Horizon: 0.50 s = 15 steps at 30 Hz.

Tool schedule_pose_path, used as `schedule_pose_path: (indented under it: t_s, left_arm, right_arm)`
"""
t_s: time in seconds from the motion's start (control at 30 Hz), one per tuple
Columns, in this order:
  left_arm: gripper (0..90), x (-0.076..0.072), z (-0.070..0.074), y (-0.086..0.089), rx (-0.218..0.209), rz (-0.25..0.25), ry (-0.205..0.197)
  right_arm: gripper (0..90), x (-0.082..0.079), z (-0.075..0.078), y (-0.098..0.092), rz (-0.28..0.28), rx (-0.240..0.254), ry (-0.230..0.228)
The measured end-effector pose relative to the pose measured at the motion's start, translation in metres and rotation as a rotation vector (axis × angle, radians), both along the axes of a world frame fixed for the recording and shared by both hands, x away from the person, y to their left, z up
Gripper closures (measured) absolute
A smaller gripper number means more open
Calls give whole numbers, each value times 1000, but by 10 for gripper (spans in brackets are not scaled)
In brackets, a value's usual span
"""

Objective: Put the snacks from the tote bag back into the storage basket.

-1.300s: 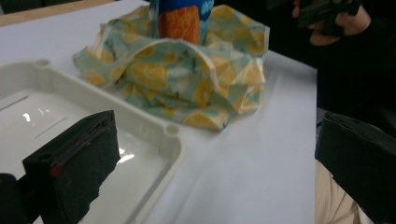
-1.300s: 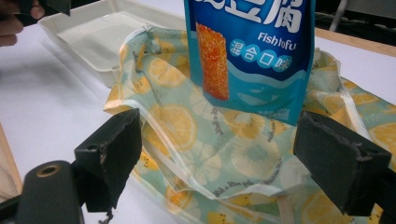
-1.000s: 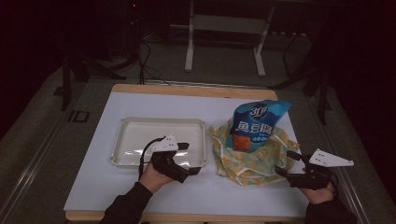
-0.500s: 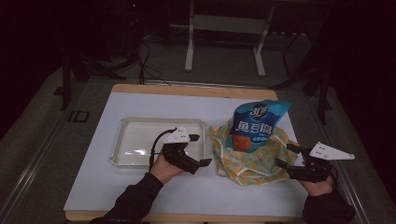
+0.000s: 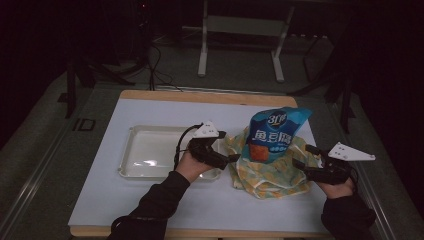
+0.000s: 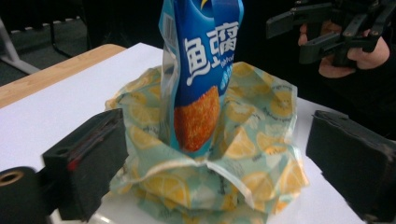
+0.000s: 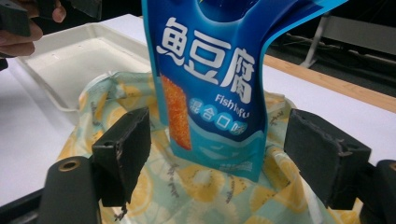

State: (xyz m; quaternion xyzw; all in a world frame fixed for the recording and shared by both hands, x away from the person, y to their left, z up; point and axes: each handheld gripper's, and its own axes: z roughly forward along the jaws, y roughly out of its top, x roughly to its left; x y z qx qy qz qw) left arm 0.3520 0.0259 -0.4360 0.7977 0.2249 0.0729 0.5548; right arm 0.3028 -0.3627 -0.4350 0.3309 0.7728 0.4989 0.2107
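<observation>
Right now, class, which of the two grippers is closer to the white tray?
The left gripper: its hand overlaps the white tray's near right corner, whereas the right gripper sits beyond the lemon-print bag.

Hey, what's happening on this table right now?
A person holds a pair of tongs in each hand, both open and holding nothing. The left tongs and right tongs flank a lemon-print bag on the white table. A blue snack pouch stands upright in the bag's open mouth. A white tray sits to the left.
</observation>
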Motion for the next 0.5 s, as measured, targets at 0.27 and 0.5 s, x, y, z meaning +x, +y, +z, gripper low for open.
schedule_pose_path:
  t_s: [0.27,0.5]
  left_arm:
    - [71,17,1,-23,26,8,-5]
    - [142,27,1,-43,26,8,-15]
  right_arm:
    - [232,12,-1,2,-15,13,-1]
    - [257,27,0,7,-27,6,3]
